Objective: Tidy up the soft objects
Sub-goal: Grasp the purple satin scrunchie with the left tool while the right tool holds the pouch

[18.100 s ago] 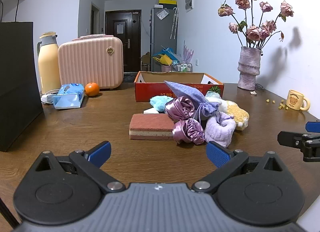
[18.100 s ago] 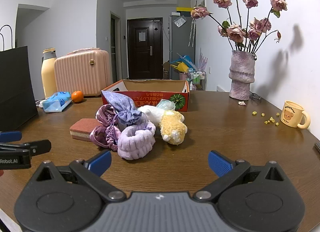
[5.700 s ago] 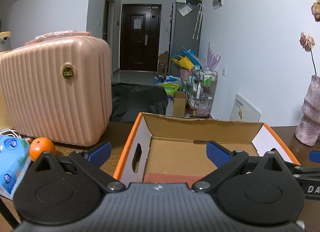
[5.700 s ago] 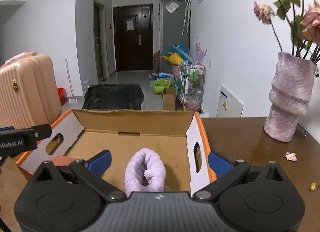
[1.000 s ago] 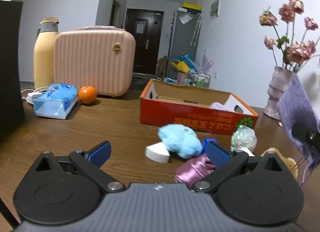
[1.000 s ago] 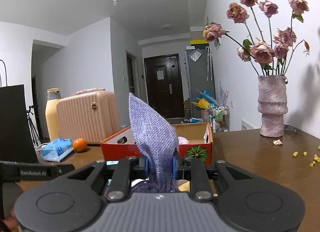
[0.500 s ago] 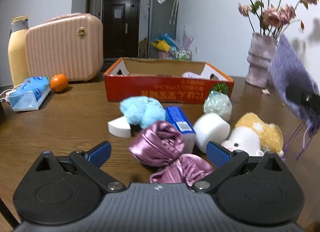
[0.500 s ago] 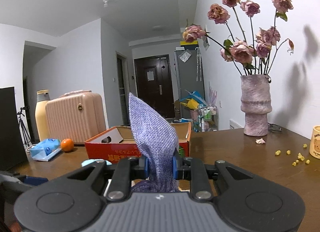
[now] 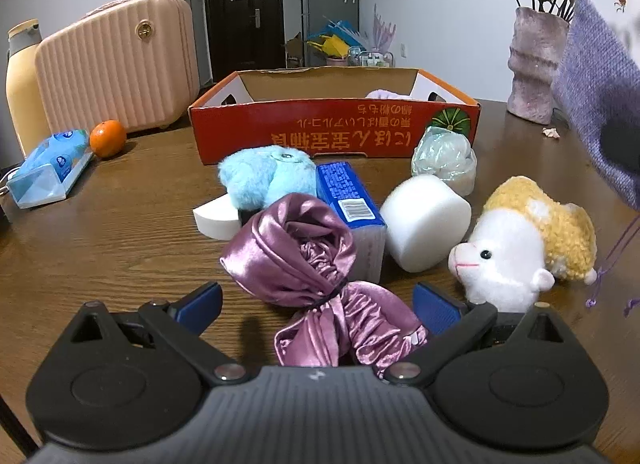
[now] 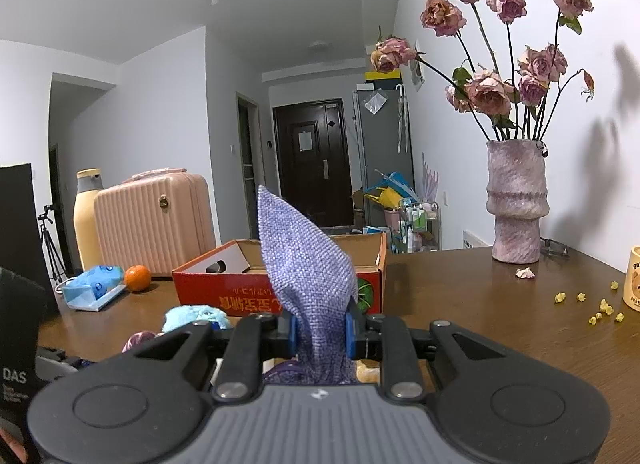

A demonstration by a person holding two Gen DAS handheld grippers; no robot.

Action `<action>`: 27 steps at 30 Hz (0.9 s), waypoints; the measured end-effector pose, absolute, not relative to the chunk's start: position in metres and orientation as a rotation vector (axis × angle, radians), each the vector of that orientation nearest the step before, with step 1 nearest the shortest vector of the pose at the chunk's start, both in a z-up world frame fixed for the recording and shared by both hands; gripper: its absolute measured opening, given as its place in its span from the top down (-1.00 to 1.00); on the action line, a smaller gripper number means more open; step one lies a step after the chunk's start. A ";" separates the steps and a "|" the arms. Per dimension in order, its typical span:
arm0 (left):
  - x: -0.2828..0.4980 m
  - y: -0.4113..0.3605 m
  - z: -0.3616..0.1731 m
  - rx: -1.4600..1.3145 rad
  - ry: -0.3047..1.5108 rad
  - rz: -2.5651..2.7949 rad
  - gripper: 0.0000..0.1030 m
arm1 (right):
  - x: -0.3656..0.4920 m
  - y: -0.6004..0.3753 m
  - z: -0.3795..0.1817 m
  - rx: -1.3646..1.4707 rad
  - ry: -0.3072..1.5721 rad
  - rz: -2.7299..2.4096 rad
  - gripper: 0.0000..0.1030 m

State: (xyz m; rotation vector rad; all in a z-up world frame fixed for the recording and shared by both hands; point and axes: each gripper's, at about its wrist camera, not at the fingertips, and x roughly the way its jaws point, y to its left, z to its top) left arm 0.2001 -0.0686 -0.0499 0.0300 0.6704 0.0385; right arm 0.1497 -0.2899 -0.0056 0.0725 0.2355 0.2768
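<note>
My left tool [image 9: 316, 306] hangs open right over the pink satin bonnet [image 9: 308, 264] on the worktop [image 9: 120, 223], its length running away toward the red box [image 9: 336, 127], while my right tool [image 10: 320, 334] pinches the purple pouch [image 10: 306, 264].

The red sponge and the lilac headband are gone from the pile on the desk [image 9: 120, 240]; the headband [image 9: 386, 94] now lies in the box [image 9: 332, 127]. The right gripper [image 10: 320, 334], open at the start, has clamped the purple pouch [image 10: 308, 264] and lifted it off the pile. Over the last second the left gripper [image 9: 316, 300] has come down close over the satin cloth [image 9: 312, 264], jaws wide either side of it.
</note>
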 end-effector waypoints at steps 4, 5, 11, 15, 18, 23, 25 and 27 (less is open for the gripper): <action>0.200 -0.066 -0.050 0.019 0.673 0.029 -0.81 | 0.152 -0.288 -0.008 0.065 0.248 0.274 0.60; 0.200 -0.066 -0.050 0.014 0.679 0.022 -0.56 | 0.152 -0.287 -0.008 0.063 0.252 0.273 0.60; 0.202 -0.059 -0.050 -0.055 0.719 -0.066 0.06 | 0.155 -0.285 -0.012 0.051 0.271 0.269 0.60; 0.199 -0.055 -0.047 -0.080 0.706 -0.068 0.14 | 0.155 -0.284 -0.013 0.049 0.273 0.270 0.60; 0.197 -0.051 -0.045 -0.093 0.695 -0.065 0.18 | 0.156 -0.283 -0.014 0.045 0.280 0.268 0.60; 0.192 -0.045 -0.041 -0.100 0.671 -0.061 0.24 | 0.158 -0.282 -0.015 0.042 0.284 0.267 0.60; 0.190 -0.044 -0.038 -0.099 0.658 -0.055 0.27 | 0.158 -0.282 -0.015 0.041 0.283 0.267 0.60; 0.186 -0.042 -0.034 -0.096 0.640 -0.053 0.43 | 0.158 -0.282 -0.016 0.041 0.280 0.266 0.60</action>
